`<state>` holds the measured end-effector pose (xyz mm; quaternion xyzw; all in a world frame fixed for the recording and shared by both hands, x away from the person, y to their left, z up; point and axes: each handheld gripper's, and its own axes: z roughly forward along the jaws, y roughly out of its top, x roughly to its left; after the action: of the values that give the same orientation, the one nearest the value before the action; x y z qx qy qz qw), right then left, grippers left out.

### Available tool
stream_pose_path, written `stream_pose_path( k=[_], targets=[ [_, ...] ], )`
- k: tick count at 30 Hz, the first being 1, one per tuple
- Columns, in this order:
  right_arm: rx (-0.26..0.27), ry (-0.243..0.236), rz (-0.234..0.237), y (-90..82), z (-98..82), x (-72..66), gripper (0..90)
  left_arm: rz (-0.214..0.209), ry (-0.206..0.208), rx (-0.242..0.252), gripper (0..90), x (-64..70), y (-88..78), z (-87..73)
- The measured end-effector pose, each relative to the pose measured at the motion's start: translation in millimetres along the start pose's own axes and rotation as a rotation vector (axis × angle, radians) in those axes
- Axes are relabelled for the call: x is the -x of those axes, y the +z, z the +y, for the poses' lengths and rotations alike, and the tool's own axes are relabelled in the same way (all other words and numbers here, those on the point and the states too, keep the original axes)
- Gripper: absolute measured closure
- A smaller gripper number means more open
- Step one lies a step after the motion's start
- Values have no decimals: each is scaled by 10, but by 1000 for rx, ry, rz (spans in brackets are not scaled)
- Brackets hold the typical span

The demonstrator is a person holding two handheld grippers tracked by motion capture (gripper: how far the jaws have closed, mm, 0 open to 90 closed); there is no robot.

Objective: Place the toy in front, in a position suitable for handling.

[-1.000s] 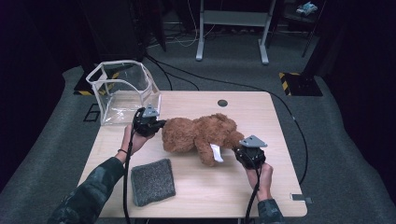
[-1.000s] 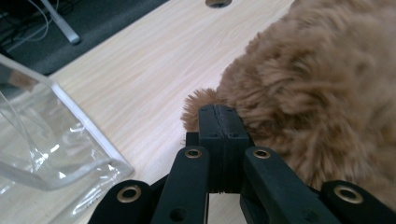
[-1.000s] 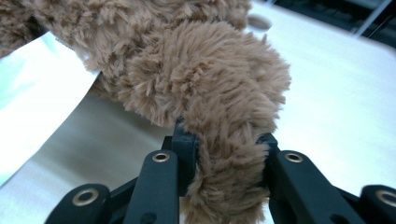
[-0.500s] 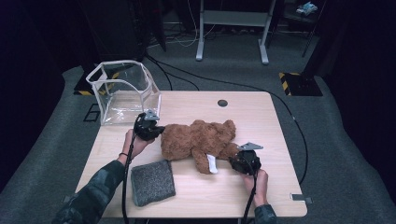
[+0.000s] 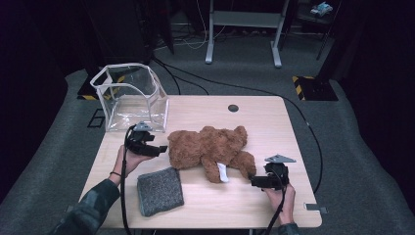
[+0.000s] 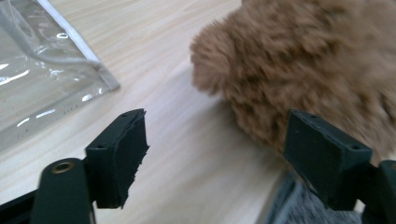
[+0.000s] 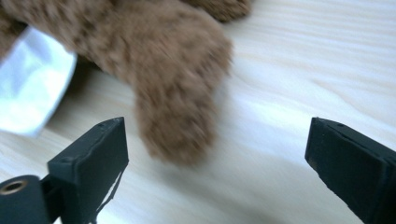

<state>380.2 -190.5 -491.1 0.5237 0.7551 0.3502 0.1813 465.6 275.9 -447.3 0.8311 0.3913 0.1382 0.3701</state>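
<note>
On the desk (image 5: 274,122) lies a brown teddy (image 5: 210,149), flat, near the middle. Left of the teddy is the left tool (image 5: 157,149), held in a hand (image 5: 131,157). Its jaws have just been opening and now stand wide, with nothing between them. In the left tool view (image 6: 212,154) the teddy's fur (image 6: 317,60) sits just past the jaws, not touching the pads. At the teddy's right foot is the right tool (image 5: 253,182), held in the other hand (image 5: 283,196). Its jaws have just been opening too, and they are let go. In the right tool view (image 7: 215,158) one furry leg (image 7: 180,112) points down between the wide jaws, but the pads do not press on it. A white tag (image 5: 222,172) sticks out from the teddy's legs. Behind the teddy, to the left, stands a clear bag (image 5: 129,95), open at the top. In front of the teddy, to the left, lies a grey cloth (image 5: 160,190)
</note>
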Motion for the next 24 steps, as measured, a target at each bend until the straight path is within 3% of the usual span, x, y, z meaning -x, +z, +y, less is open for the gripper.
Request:
stream_pose_path(
  k=[6,13,18,23,24],
  targets=[
    [-23,38,-34,-65,-224,176,0,-21,27,11,147,201,-182,-174],
    [-35,70,-84,-64,-456,340,0,-18,73,-5,70,501,-220,-438],
    [-31,36,-120,-74,-518,356,0,-24,84,-25,57,690,-166,-647],
    [-30,46,-129,-72,-525,346,0,-20,100,-26,64,871,-157,-781],
    [-25,25,-142,-60,-525,352,0,-23,100,-31,79,888,-157,-791]
  ],
)
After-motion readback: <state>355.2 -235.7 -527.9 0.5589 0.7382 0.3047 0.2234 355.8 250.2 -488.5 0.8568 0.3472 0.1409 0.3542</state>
